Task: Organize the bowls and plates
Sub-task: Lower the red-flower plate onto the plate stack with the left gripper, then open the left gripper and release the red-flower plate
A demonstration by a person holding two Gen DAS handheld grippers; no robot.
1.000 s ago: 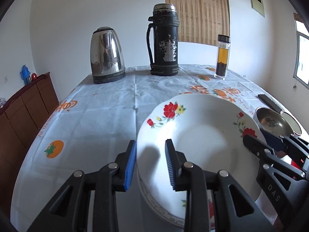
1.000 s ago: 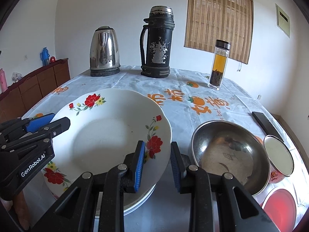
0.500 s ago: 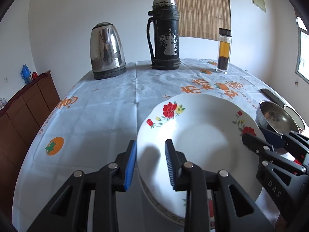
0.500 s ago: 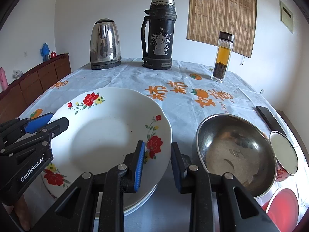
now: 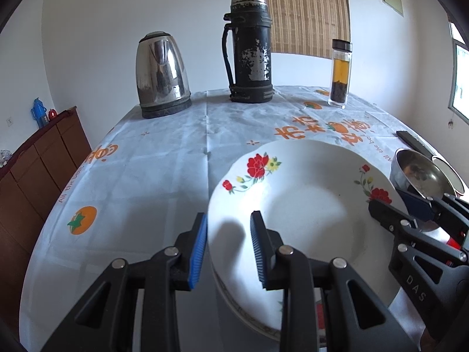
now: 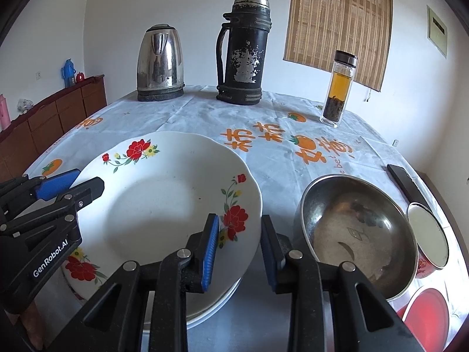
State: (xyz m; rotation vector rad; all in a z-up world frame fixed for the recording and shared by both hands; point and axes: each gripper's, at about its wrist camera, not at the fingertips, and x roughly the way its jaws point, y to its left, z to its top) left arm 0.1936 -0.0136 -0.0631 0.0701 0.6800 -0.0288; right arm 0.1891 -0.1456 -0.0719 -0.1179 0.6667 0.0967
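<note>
Bench (image 6: 205, 117): we see it draped in a pale cloth printed with orange fruit and orange lettering; it carries everything below.
Cabinet (image 5: 35, 170): brown wood, at the far left against the wall, apart from the bench.
Flowered plate (image 6: 164, 193): white with red flowers, near the front of the bench, on top of at least one more plate whose rim shows beneath it; we cannot count the stack.
Steel bowl (image 6: 357, 234): just right of the flowered plate, upright.
Flask (image 6: 243, 50): black and scuffed, upright at the far side, right of the kettle.
Kettle (image 6: 161, 61): steel, upright at the far left of the bench.
Left gripper (image 5: 228, 246): we hold its fingers at a narrow gap straddling the plate's left rim, one blue pad outside and one over the plate; whether the pads press on it we cannot tell.
Right gripper (image 6: 239, 245): narrow gap, fingers either side of the plate's right rim; contact we cannot tell.
Red-patterned cup (image 6: 428, 246): near right, beside the steel bowl.
Tea bottle (image 6: 338, 88): clear glass, amber liquid with dark leaves at the bottom, far right.
Dark flat object (image 6: 406, 184): at the right edge, beyond the cup.
</note>
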